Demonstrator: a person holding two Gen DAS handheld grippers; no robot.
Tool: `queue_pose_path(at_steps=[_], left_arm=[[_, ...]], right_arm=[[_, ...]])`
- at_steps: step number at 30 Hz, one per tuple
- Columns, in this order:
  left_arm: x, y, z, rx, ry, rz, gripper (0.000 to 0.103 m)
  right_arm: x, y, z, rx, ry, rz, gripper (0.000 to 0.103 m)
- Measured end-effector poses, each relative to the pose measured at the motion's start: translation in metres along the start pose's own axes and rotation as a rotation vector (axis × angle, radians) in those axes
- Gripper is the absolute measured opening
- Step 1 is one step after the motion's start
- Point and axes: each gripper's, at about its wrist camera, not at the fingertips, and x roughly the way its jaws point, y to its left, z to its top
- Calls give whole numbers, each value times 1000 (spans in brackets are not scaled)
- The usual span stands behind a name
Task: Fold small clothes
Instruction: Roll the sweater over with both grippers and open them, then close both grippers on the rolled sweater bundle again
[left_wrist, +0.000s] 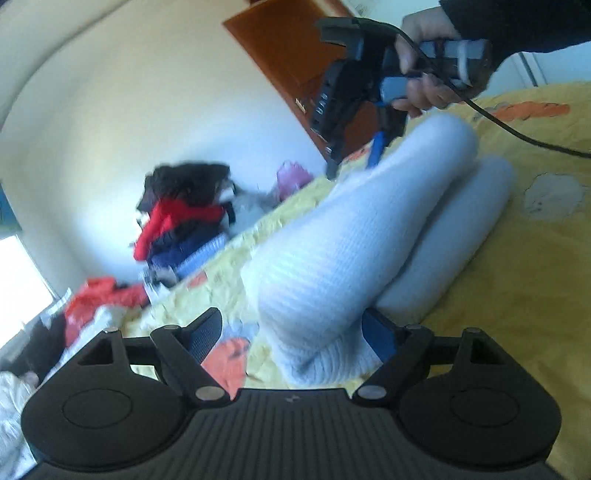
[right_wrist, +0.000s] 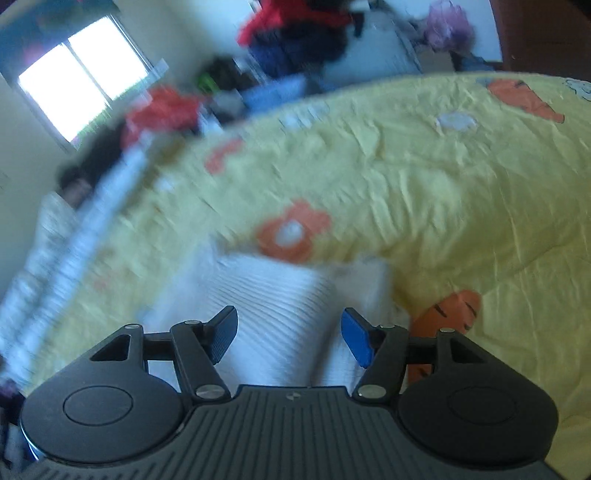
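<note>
A white ribbed garment (left_wrist: 369, 221), with two long tube-like legs side by side, lies on the yellow bedspread (left_wrist: 517, 277). Its near end sits between the fingers of my left gripper (left_wrist: 293, 332), whose jaws stand wide and open; the left pad is clear of the cloth. At the far end a hand holds my right gripper (left_wrist: 351, 166) just above the garment. In the right wrist view the same white garment (right_wrist: 280, 291) lies under and between the open fingers of the right gripper (right_wrist: 290, 332). Both views are blurred.
A pile of dark, red and blue clothes (left_wrist: 184, 214) and a red bag (left_wrist: 99, 299) sit beyond the bed's far edge. A brown door (left_wrist: 288, 55) stands behind the right gripper. A black cable (left_wrist: 517, 136) trails over the bedspread (right_wrist: 424, 184). A bright window (right_wrist: 77, 85) is at left.
</note>
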Motion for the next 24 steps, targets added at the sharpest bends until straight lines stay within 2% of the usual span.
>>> queue_pose_path(at_steps=[1,2,3,4,5,8,10,11,13,14,15,17,19,20,22,24], left_arm=[[5,2,1,-3,9,-2,83],[9,1,2,-6,9,-5,72],[12,0,3,-13,3,-30,60],[17,1,5,-21,-1,-42,50],[16,2,7,-27,-19,-25,39],[7,8,14,-27,-69,-29,34],[1,5,11,-5,-92,-38,34],[5,1,8,15,-97,-34,34],[21,-7,3,50,-84,-18,34],[23,-10,3,67,-75,-6,35],[23,-9,3,58,-82,-3,35],[19,-5,4,35,-66,-10,39],[14,0,3,39,-53,-16,41],[13,4,3,41,-51,-21,44],[8,9,0,44,-49,-15,52],[4,11,-1,34,-36,-13,56]], right_arm=[[10,0,-2,-4,26,-23,67],[16,-2,-5,-4,30,-25,56],[18,-2,-9,-11,13,-2,50],[19,-1,-12,-14,1,28,33],[16,-1,-12,-6,-11,33,22],[-16,1,-8,-24,-80,76,17],[-38,-7,-7,-34,-135,71,16],[-40,-18,-7,-12,-134,65,15],[-21,-40,-13,58,-62,44,16],[-11,-42,-20,53,-37,31,16],[-6,-40,-27,42,-66,27,19],[-13,-34,-34,65,-120,26,43],[-25,-33,-39,130,-125,75,59],[-36,-33,-43,157,-142,101,64],[-56,-29,-51,173,-167,153,65],[-75,-25,-61,166,-147,202,65]])
